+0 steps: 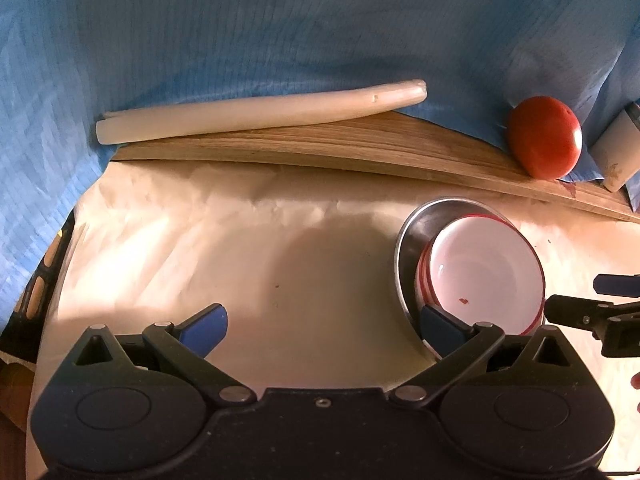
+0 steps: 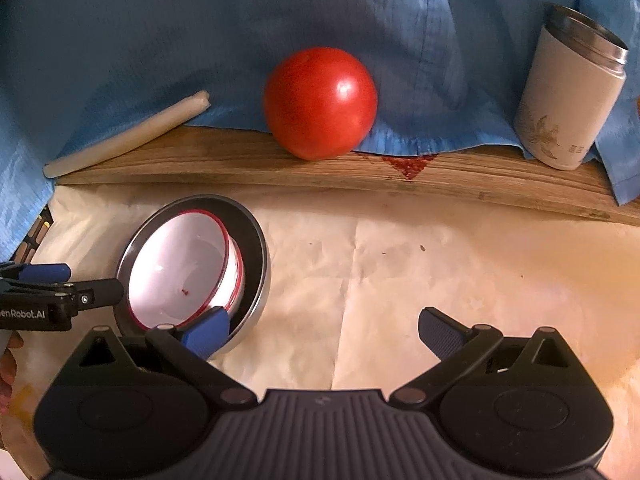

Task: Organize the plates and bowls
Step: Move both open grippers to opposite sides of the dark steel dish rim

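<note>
A white bowl with a red rim (image 1: 486, 270) sits nested inside a steel bowl (image 1: 414, 236) on the paper-covered table. It also shows in the right wrist view (image 2: 184, 268), inside the steel bowl (image 2: 254, 248). My left gripper (image 1: 320, 328) is open and empty, its right finger at the bowls' near edge. My right gripper (image 2: 324, 330) is open and empty, its left finger at the bowls' near edge. Each gripper shows at the side of the other's view.
A red tomato (image 2: 320, 102), a white candle-like stick (image 1: 260, 110) and a white steel-topped tumbler (image 2: 568, 92) stand at the back on a wooden board (image 2: 280, 164) against blue cloth (image 1: 280, 20). Cream paper (image 2: 440, 272) covers the table.
</note>
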Action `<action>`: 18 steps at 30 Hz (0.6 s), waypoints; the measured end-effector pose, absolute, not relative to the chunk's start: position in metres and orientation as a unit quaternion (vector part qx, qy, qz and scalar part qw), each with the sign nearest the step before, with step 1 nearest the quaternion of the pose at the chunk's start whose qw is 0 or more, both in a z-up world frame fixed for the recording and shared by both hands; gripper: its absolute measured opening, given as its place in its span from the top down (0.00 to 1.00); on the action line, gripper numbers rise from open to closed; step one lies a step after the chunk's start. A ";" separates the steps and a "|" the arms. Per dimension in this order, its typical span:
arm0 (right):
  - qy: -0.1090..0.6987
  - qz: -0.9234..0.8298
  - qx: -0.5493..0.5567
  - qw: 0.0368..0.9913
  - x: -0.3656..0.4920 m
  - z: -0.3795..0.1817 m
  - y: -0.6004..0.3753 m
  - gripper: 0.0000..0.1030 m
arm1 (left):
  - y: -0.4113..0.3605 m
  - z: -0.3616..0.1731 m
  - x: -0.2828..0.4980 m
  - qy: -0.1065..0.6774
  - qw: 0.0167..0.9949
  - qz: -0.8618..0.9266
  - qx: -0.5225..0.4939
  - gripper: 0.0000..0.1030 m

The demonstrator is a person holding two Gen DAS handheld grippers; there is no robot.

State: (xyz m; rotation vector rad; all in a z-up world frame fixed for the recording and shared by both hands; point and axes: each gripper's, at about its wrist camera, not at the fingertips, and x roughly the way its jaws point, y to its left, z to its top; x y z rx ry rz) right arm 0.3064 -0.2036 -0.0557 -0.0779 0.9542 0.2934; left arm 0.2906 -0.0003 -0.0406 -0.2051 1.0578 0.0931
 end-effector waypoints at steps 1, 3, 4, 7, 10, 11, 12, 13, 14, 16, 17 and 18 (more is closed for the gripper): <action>0.458 0.141 -0.039 0.877 0.307 -0.056 -0.203 0.00 | 0.000 -0.041 0.292 0.504 0.857 0.044 -0.097 0.01; 0.461 0.142 -0.041 0.875 0.309 -0.058 -0.201 0.00 | -0.001 -0.042 0.293 0.506 0.856 0.043 -0.096 0.01; 0.464 0.142 -0.042 0.874 0.310 -0.059 -0.201 0.00 | 0.000 -0.042 0.293 0.507 0.856 0.043 -0.096 0.01; 0.467 0.142 -0.039 0.872 0.313 -0.062 -0.201 0.00 | 0.000 -0.045 0.295 0.509 0.854 0.043 -0.100 0.01; 0.469 0.144 -0.041 0.871 0.315 -0.063 -0.200 0.00 | 0.000 -0.048 0.297 0.512 0.852 0.043 -0.105 0.01; 0.469 0.144 -0.041 0.870 0.315 -0.063 -0.200 0.00 | 0.000 -0.048 0.298 0.513 0.851 0.044 -0.105 0.01; 0.470 0.144 -0.041 0.870 0.315 -0.064 -0.199 0.00 | 0.001 -0.048 0.298 0.513 0.851 0.043 -0.106 0.01; 0.471 0.144 -0.041 0.869 0.316 -0.065 -0.199 0.00 | 0.002 -0.049 0.299 0.514 0.850 0.043 -0.106 0.01; 0.471 0.145 -0.042 0.869 0.317 -0.065 -0.199 0.00 | 0.002 -0.050 0.299 0.514 0.850 0.044 -0.107 0.01; 0.469 0.143 -0.044 0.870 0.317 -0.066 -0.198 0.00 | 0.003 -0.051 0.301 0.515 0.849 0.044 -0.110 0.01; 0.469 0.142 -0.046 0.871 0.318 -0.066 -0.197 0.00 | 0.003 -0.053 0.301 0.516 0.848 0.044 -0.111 0.01; 0.468 0.141 -0.049 0.871 0.318 -0.067 -0.197 0.00 | 0.003 -0.053 0.302 0.517 0.848 0.045 -0.111 0.01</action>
